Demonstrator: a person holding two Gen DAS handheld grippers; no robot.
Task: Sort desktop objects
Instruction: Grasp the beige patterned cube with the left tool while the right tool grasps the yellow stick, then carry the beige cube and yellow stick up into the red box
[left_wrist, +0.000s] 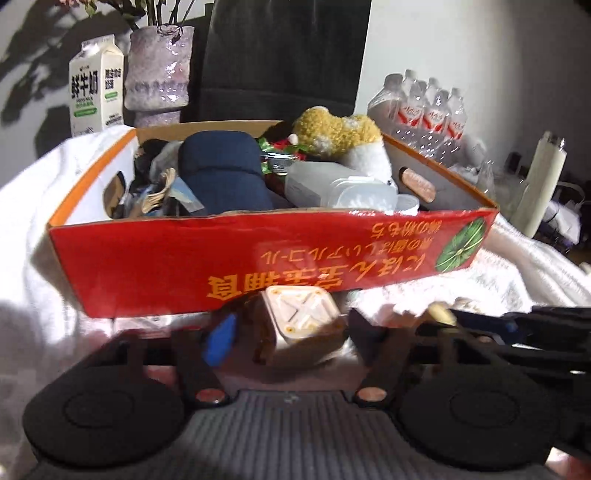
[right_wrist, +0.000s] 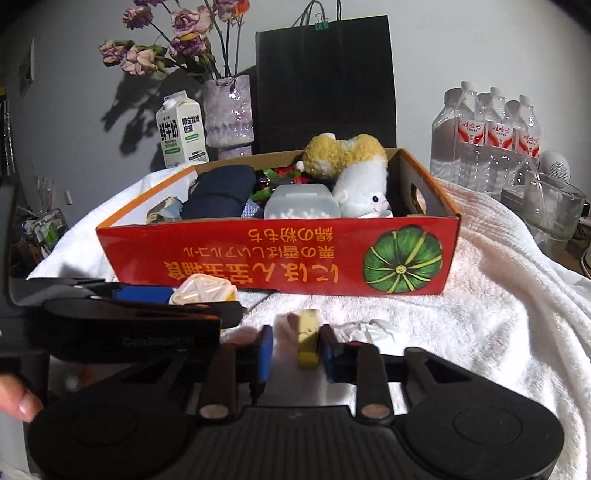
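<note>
A red cardboard box (left_wrist: 184, 266) (right_wrist: 236, 254) stands on a white towel, filled with a plush toy (left_wrist: 340, 133) (right_wrist: 354, 166), a dark blue pouch (left_wrist: 221, 170) (right_wrist: 221, 192), a clear plastic case (left_wrist: 325, 184) (right_wrist: 299, 206) and other items. My left gripper (left_wrist: 288, 332) holds a cream faceted box with an X lid (left_wrist: 299, 314) (right_wrist: 203, 290) between its fingers, just in front of the red box. My right gripper (right_wrist: 295, 347) is open around a small yellow block (right_wrist: 308, 339) on the towel; the block also shows in the left wrist view (left_wrist: 441, 314).
A milk carton (right_wrist: 181, 133), a purple vase with flowers (right_wrist: 229, 114) and a black paper bag (right_wrist: 325, 85) stand behind the box. Water bottles (right_wrist: 487, 136), a glass jar (right_wrist: 550, 210) and a white bottle (left_wrist: 543, 184) are to the right. The white towel (right_wrist: 480, 295) covers the table.
</note>
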